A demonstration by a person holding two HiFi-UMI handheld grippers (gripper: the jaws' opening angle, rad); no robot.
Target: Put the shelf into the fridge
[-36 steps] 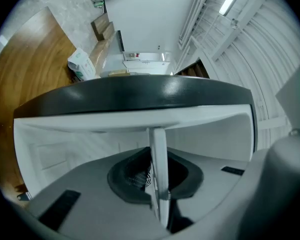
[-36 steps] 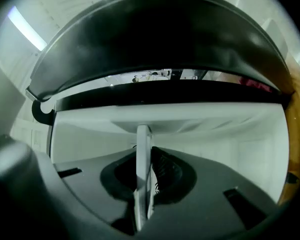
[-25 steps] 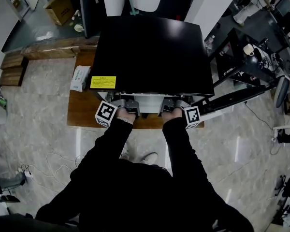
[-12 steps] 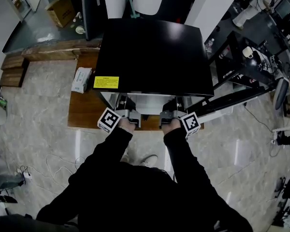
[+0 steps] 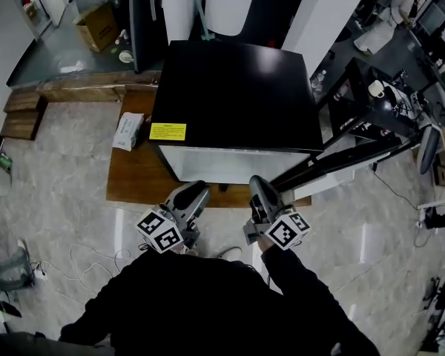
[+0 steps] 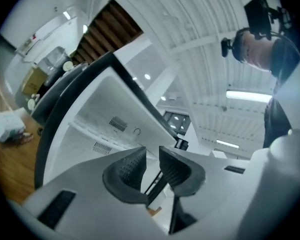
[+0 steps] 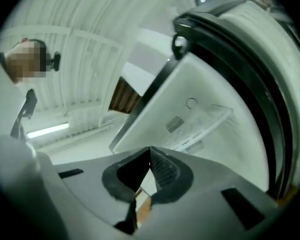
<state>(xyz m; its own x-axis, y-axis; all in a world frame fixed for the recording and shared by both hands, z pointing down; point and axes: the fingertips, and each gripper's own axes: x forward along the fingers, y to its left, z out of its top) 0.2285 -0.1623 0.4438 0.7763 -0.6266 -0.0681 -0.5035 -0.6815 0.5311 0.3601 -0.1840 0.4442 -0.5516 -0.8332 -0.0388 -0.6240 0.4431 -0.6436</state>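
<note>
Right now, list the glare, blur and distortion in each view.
Head view: faint glare on the fridge top, light streaks on the glossy floor. Left gripper view: fisheye bends the ceiling ribs; corners vignette black. Right gripper view: same bowing and dark corners.

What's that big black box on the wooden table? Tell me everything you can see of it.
It is a small fridge, a squat box with a glossy black top that reflects the lights. A yellow label sits at the top's front left corner. Its door stands swung open to the right, dark outside, white inside. The inside is white plastic with small vent grilles. It stands upright on a wooden table; nothing else is seen touching it.
</note>
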